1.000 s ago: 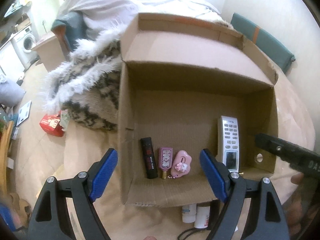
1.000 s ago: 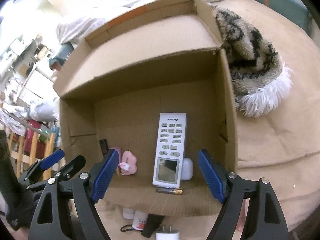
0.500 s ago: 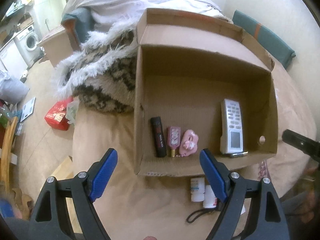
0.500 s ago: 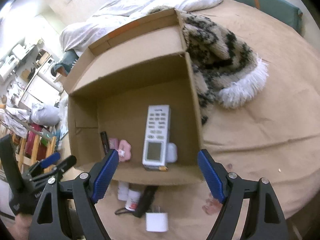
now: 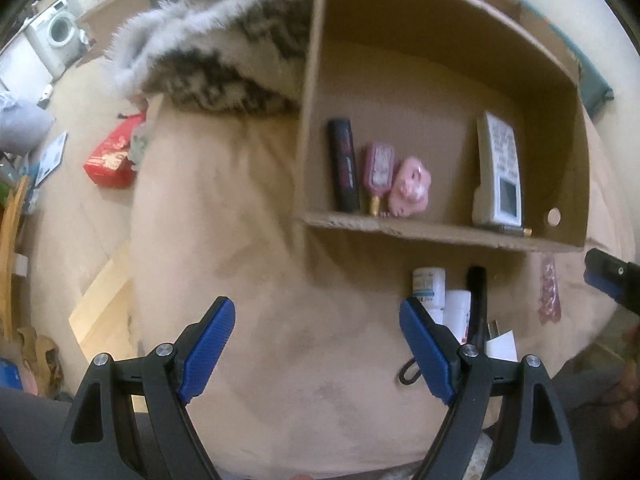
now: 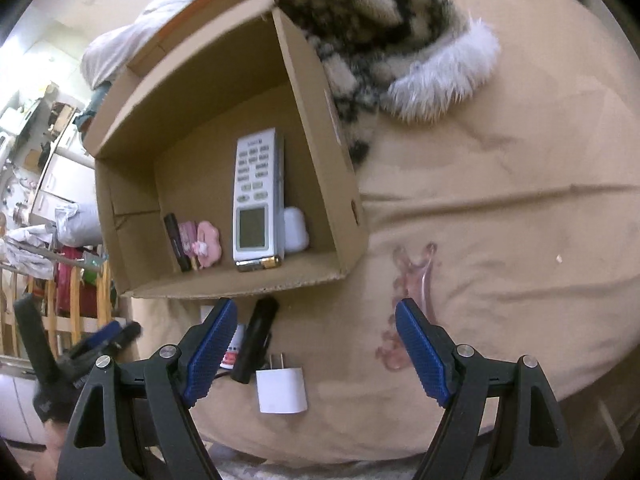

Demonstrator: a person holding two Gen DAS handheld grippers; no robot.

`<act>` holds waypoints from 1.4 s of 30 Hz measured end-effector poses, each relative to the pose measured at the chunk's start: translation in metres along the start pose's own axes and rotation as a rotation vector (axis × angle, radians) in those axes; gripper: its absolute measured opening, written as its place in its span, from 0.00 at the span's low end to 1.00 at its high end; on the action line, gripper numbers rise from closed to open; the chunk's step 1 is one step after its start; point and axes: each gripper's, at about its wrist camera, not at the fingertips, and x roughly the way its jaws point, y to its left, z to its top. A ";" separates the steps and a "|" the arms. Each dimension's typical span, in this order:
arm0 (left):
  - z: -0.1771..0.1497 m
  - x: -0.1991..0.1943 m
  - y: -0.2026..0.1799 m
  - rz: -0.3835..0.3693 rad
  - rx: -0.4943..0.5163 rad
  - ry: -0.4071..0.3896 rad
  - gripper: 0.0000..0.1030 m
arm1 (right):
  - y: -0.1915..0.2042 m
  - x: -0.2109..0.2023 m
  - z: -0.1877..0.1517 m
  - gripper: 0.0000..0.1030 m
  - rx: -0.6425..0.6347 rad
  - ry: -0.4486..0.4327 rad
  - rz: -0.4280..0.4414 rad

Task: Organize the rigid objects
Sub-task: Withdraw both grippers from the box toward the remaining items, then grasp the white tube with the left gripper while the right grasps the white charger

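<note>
While both hover over tan bedcover, left gripper [image 5: 316, 344] and right gripper [image 6: 314, 346] fingers spread, gripping nothing. Cardboard box [image 6: 320, 92] at 12 o'clock holds remote [image 6: 256, 196]; white charger [image 6: 281, 390] outside box, between right gripper's fingers.

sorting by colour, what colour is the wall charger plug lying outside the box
White. The wall charger plug lies on the tan bedcover; it shows best in the right wrist view.

We see a furry black-and-cream patterned garment [image 6: 372, 20] with a white fur trim [image 6: 444, 80] lying on the tan bed cover [image 6: 500, 220]. On the floor beside the bed lies a red packet [image 5: 110, 158], and farther back we make out a white washing machine [image 5: 60, 34].
</note>
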 end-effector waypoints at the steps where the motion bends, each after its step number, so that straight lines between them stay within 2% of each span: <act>1: 0.001 0.004 -0.004 -0.006 0.008 0.012 0.80 | 0.001 0.003 0.000 0.83 -0.002 0.009 -0.009; 5: 0.007 0.021 -0.028 -0.063 0.034 0.051 0.77 | 0.005 0.017 0.000 0.83 -0.014 0.040 -0.042; 6: 0.009 0.026 -0.035 -0.076 0.047 0.059 0.74 | 0.006 0.019 0.001 0.83 -0.015 0.046 -0.045; 7: 0.012 0.031 -0.040 -0.084 0.058 0.068 0.66 | 0.007 0.021 0.001 0.83 -0.018 0.051 -0.050; 8: 0.014 0.036 -0.045 -0.090 0.063 0.084 0.62 | 0.007 0.023 0.002 0.83 -0.022 0.054 -0.054; 12: 0.016 0.057 -0.055 -0.089 0.051 0.148 0.60 | 0.008 0.024 0.002 0.83 -0.034 0.064 -0.052; 15: 0.014 0.068 -0.060 -0.106 0.053 0.175 0.60 | 0.010 0.032 -0.003 0.83 -0.057 0.114 -0.046; 19: 0.013 0.080 -0.069 -0.084 0.084 0.197 0.56 | 0.029 0.068 -0.026 0.83 -0.134 0.306 -0.026; 21: 0.012 0.083 -0.073 -0.061 0.097 0.195 0.50 | 0.041 0.080 -0.035 0.83 -0.189 0.344 -0.049; 23: 0.013 0.083 -0.076 -0.029 0.117 0.183 0.28 | 0.052 0.090 -0.044 0.83 -0.246 0.368 -0.080; 24: 0.013 0.083 -0.078 -0.010 0.127 0.179 0.23 | 0.056 0.095 -0.047 0.83 -0.269 0.375 -0.099; 30: 0.013 0.079 -0.074 -0.001 0.119 0.157 0.23 | 0.080 0.113 -0.069 0.83 -0.443 0.385 -0.210; 32: 0.013 0.077 -0.071 0.004 0.106 0.154 0.23 | 0.085 0.115 -0.074 0.74 -0.495 0.370 -0.252; 34: 0.013 0.075 -0.067 0.007 0.091 0.154 0.23 | 0.086 0.110 -0.073 0.53 -0.512 0.351 -0.245; 35: 0.013 0.075 -0.064 0.014 0.083 0.152 0.23 | 0.086 0.108 -0.072 0.46 -0.506 0.345 -0.240; 38: 0.010 0.072 -0.042 0.024 0.065 0.151 0.23 | 0.078 0.097 -0.066 0.43 -0.469 0.320 -0.235; 42: 0.011 0.070 -0.030 0.031 0.039 0.147 0.23 | 0.065 0.087 -0.057 0.43 -0.428 0.261 -0.306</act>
